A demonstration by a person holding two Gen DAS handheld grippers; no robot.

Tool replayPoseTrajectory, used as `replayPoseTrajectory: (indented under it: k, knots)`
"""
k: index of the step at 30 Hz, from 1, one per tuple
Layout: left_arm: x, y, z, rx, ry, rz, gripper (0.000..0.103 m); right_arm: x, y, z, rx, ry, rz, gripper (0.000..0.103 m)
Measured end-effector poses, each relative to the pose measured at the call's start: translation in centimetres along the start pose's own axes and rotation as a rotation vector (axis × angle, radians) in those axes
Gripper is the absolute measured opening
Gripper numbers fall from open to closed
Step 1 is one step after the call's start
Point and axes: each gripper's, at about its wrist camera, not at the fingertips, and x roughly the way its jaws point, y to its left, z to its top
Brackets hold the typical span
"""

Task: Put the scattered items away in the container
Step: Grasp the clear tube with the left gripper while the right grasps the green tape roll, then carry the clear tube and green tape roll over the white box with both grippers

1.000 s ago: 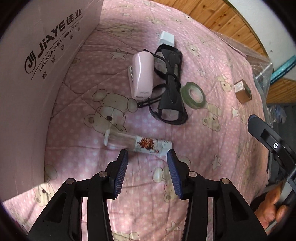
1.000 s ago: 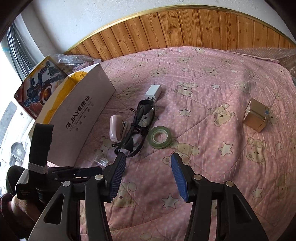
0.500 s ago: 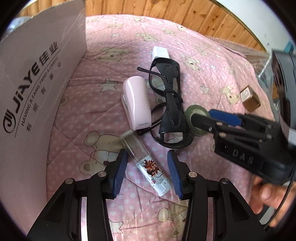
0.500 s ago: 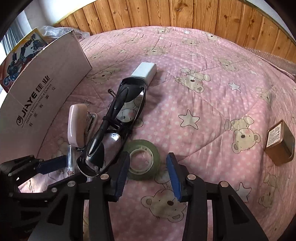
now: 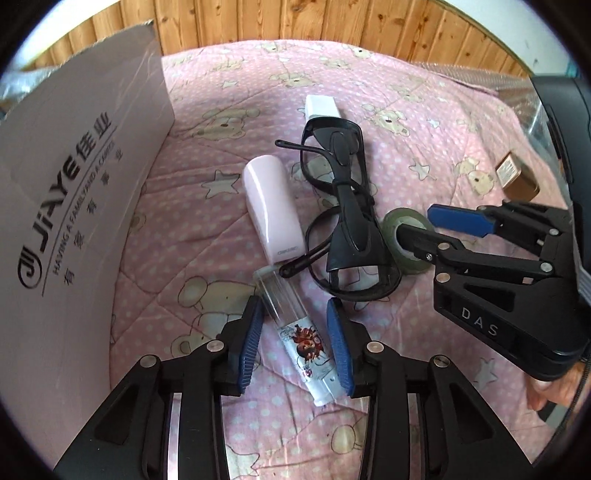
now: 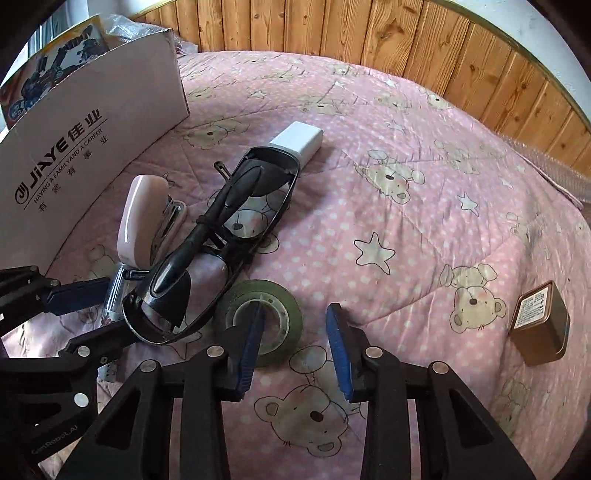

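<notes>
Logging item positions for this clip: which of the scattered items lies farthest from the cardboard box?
The small brown tin, alone on the pink quilt, well away from the cluster of stapler, glasses and tape roll beside the box.

You get soft, even daylight on the pink quilt [image 6: 424,229], with faint shadows. Glare whitens the glasses' lens [image 6: 212,269]. Strong fisheye bending curves the wooden headboard [image 5: 332,26]; dark vignette fills the corners. Near tongs look slightly soft.
</notes>
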Motion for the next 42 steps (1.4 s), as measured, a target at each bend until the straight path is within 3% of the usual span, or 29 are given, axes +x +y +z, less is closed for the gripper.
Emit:
replayPoseTrajectory:
  k: [1, 3, 4, 6, 21, 34, 42]
  knots:
    - [0.0, 0.3, -0.1, -0.008, -0.007, -0.001, 0.02, -0.1, -0.1, 0.0, 0.006, 0.003, 0.009, 0.036]
    - [-0.1, 1.4, -0.2, -0.039, -0.002, -0.038, 0.019, -0.4, -0.8, -0.1, 0.053, 0.009, 0.045, 0.027]
    - [-0.3, 1.9, -0.4, -0.049, 0.001, -0.047, 0.018, -0.7, -1.2, -0.1, 0.086, 0.011, 0.066, 0.017]
    - [-0.7, 2.5, -0.9, -0.057, 0.005, -0.053, 0.018, -1.5, -1.6, 0.1, 0.132, -0.005, 0.1, 0.015]
    - [-6.3, 3.6, -3.1, -0.147, -0.027, -0.12, 0.018, -4.1, -1.6, -0.2, 0.242, -0.048, 0.242, 0.014]
    - [-8.7, 0.9, -6.6, -0.107, -0.023, -0.155, 0.018, -5.8, -0.9, -1.8, 0.253, -0.077, 0.232, 0.014]
    - [-10.7, 1.7, -7.5, -0.121, -0.064, -0.163, 0.018, -7.3, -0.1, -2.8, 0.251, -0.098, 0.216, 0.014]
